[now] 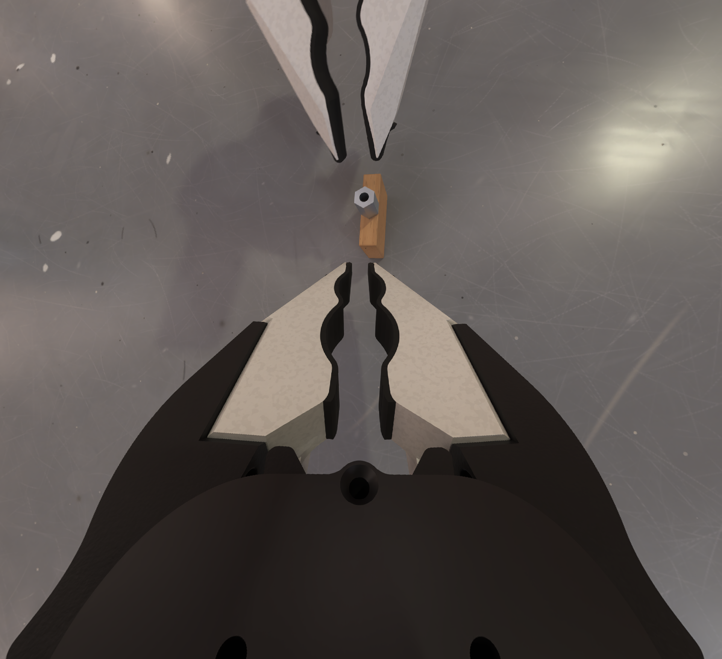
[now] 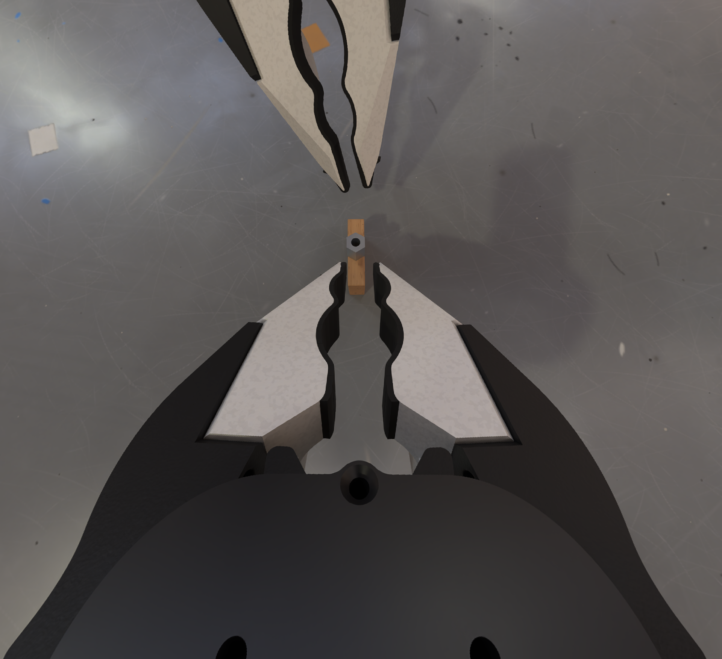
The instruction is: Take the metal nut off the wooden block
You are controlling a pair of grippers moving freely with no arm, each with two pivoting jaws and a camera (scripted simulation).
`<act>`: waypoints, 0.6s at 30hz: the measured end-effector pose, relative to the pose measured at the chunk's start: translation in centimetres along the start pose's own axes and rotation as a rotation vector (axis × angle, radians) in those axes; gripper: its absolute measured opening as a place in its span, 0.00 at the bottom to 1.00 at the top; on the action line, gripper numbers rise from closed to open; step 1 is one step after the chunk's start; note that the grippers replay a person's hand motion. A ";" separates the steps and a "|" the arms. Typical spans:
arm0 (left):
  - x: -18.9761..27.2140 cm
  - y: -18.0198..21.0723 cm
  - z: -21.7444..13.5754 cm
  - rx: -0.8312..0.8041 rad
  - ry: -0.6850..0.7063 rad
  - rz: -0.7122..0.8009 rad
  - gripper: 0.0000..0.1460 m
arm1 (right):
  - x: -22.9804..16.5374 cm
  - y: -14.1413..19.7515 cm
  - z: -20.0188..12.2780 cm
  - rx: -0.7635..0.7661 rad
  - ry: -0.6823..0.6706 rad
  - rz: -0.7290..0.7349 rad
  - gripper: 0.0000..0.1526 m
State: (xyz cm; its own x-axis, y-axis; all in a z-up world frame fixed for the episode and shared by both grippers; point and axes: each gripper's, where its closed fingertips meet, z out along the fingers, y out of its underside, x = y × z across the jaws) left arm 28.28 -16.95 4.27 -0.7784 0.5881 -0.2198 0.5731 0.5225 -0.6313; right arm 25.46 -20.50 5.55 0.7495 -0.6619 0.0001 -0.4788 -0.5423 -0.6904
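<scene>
A small wooden block (image 1: 373,226) lies flat on the grey metal table, with a silver hex nut (image 1: 365,203) standing upright on it. My left gripper (image 1: 359,265) is slightly open and empty, its tips just short of the block's near end. My right gripper (image 1: 357,159) comes from the opposite side, tips near the block's far end. In the right wrist view the block (image 2: 356,277) has its near end showing between my right gripper's fingertips (image 2: 358,264), which are a little open; I cannot tell if they touch it. The nut (image 2: 355,244) sits just past the tips. The left gripper (image 2: 355,188) faces it.
The scratched grey table (image 2: 547,210) spreads on all sides. A white paper scrap (image 2: 43,140) lies at the left. An orange patch (image 2: 315,37) shows between the left gripper's fingers, farther off.
</scene>
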 end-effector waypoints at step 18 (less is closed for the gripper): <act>0.7 -0.3 -5.9 0.108 -0.112 -0.042 0.11 | -0.3 -1.9 1.0 0.060 -0.078 0.089 0.07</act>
State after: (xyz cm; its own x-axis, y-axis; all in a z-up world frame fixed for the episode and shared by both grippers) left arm 29.05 -13.09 8.68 -0.8283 0.4912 -0.2696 0.5132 0.4720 -0.7169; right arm 26.59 -18.72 6.18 0.7397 -0.6626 -0.1176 -0.5184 -0.4496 -0.7275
